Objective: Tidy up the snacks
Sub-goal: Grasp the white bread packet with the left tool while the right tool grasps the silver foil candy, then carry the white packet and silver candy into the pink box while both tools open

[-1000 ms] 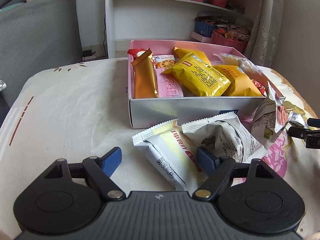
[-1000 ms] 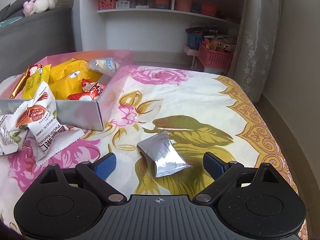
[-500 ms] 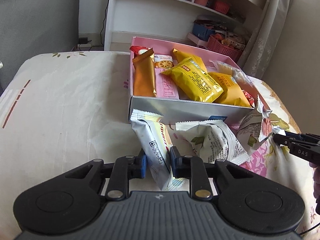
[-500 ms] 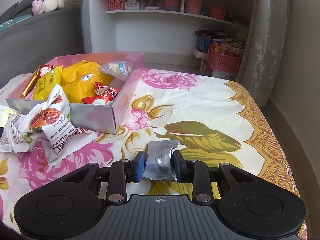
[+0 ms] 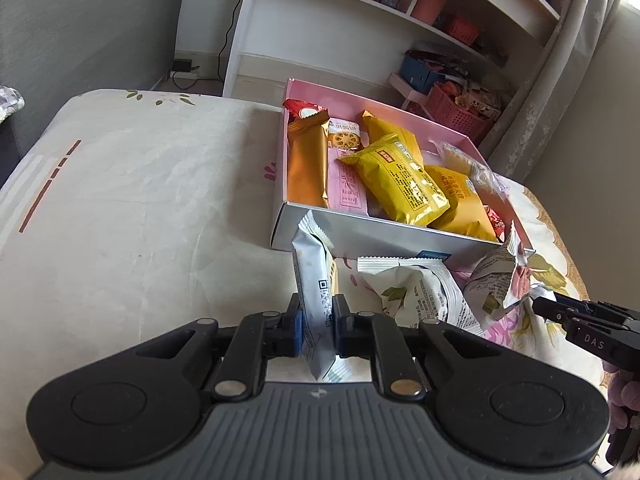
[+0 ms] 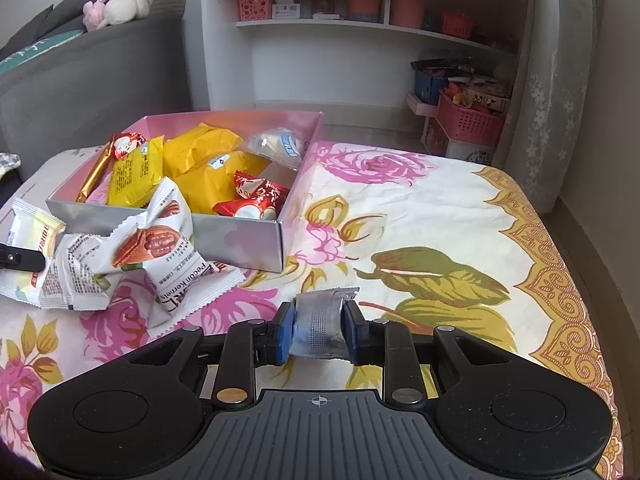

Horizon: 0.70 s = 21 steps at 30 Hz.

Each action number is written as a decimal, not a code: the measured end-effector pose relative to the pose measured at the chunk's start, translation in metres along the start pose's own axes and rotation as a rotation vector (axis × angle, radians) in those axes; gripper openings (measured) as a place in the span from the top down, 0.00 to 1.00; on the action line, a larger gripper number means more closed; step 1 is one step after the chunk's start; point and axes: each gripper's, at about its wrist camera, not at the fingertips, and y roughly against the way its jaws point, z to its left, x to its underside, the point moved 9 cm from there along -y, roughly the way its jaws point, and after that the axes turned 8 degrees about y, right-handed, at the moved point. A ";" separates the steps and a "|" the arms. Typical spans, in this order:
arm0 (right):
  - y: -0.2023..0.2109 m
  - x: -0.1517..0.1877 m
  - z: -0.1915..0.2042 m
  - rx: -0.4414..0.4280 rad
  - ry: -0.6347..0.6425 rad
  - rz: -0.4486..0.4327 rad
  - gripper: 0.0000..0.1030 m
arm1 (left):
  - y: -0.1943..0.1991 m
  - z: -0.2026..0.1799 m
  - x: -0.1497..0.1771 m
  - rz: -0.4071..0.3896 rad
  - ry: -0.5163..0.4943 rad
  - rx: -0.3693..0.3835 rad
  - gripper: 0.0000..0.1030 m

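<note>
My left claw [image 5: 316, 326] is matt black plastic with blue pads, pinching a glossy white film packet [image 5: 314, 280]. My right claw [image 6: 318, 334] squeezes a crinkled silver foil pouch [image 6: 320, 326], its jaws closing. At frame centre the box [image 6: 240, 236] looks like smooth silvery card, pink inside. The floral cloth [image 6: 420, 200] beneath looks matt and creased.

Loose packets [image 6: 120, 256] crowd the box [image 6: 240, 236] front; flowered cloth [image 6: 440, 208] right of it bare
</note>
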 end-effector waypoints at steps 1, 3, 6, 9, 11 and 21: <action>0.001 -0.001 0.001 -0.006 -0.009 0.002 0.76 | 0.001 0.000 -0.001 -0.001 0.007 0.005 0.89; 0.003 -0.003 0.001 -0.013 -0.030 0.007 0.76 | 0.004 0.000 -0.003 -0.003 0.018 0.010 0.89; 0.008 -0.007 0.000 -0.026 -0.068 0.004 0.76 | 0.009 0.000 -0.006 -0.009 0.032 0.028 0.89; 0.013 -0.011 -0.003 -0.047 -0.117 -0.006 0.76 | 0.013 -0.001 -0.009 -0.010 0.054 0.049 0.89; 0.017 -0.014 -0.005 -0.056 -0.144 -0.015 0.76 | 0.017 -0.002 -0.011 -0.017 0.069 0.062 0.90; 0.037 -0.036 -0.005 -0.108 -0.237 -0.089 0.76 | 0.039 -0.013 -0.026 -0.082 0.099 0.119 0.90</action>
